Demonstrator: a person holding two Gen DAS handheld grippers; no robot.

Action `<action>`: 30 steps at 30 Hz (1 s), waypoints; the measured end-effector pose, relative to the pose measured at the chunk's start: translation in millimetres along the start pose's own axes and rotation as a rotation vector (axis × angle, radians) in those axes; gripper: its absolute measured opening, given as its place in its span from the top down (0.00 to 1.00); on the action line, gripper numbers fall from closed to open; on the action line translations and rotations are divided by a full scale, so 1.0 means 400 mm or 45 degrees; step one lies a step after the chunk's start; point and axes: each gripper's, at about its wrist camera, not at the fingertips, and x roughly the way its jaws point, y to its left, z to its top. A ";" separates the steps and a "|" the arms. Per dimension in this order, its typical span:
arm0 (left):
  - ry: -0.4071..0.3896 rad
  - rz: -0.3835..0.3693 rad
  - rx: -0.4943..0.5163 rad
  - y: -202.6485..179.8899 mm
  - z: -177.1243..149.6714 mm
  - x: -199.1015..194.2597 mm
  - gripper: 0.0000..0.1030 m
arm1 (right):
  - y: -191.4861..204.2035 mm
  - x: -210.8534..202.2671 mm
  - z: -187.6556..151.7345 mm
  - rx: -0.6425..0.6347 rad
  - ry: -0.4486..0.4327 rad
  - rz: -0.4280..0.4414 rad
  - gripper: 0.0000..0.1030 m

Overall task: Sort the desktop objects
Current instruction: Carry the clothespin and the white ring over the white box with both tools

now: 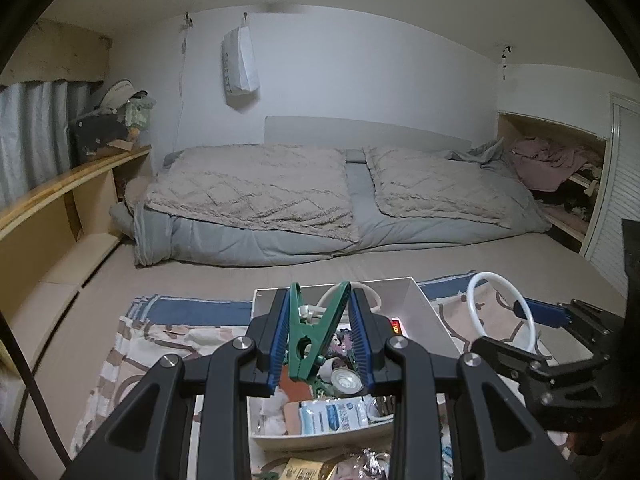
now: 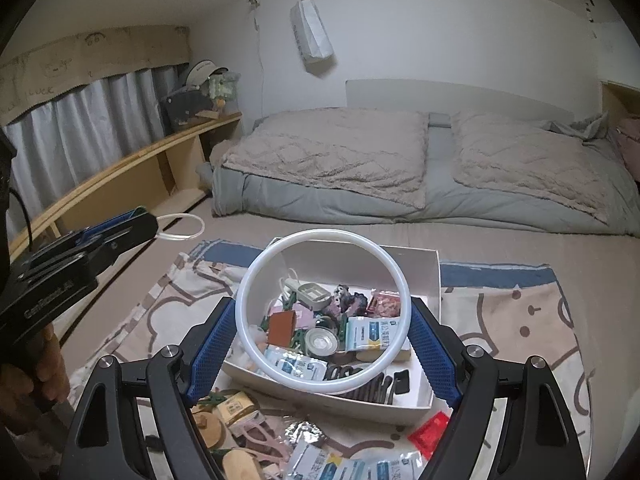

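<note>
My left gripper (image 1: 320, 298) is shut on a green clothespin (image 1: 316, 336), which stands upright between its blue pads above the near end of the white box (image 1: 424, 304). The box holds several small items. My right gripper (image 2: 322, 306) grips a large white ring (image 2: 320, 236) by its two sides and holds it over the same white box (image 2: 434, 272). In the left wrist view the ring (image 1: 472, 300) and the right gripper (image 1: 516, 330) are at the right. The left gripper (image 2: 146, 220) comes in from the left of the right wrist view, with a thin pale loop (image 2: 182, 228) at its tips.
The box sits on a patterned cloth (image 2: 520, 320) spread on the floor. Packets, wooden pieces (image 2: 208, 424) and a red sachet (image 2: 430, 432) lie loose in front of it. Behind are a low bed (image 1: 320, 200) and a wooden shelf (image 1: 60, 196) at the left. A hand (image 2: 44, 360) holds the left gripper.
</note>
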 end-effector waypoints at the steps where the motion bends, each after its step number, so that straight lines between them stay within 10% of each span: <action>1: 0.006 -0.005 -0.008 0.001 0.001 0.015 0.72 | -0.001 0.001 0.001 -0.006 0.000 -0.005 0.18; 30: 0.232 -0.198 -0.066 -0.086 -0.081 0.380 0.72 | -0.169 0.228 -0.012 0.084 0.163 -0.136 0.18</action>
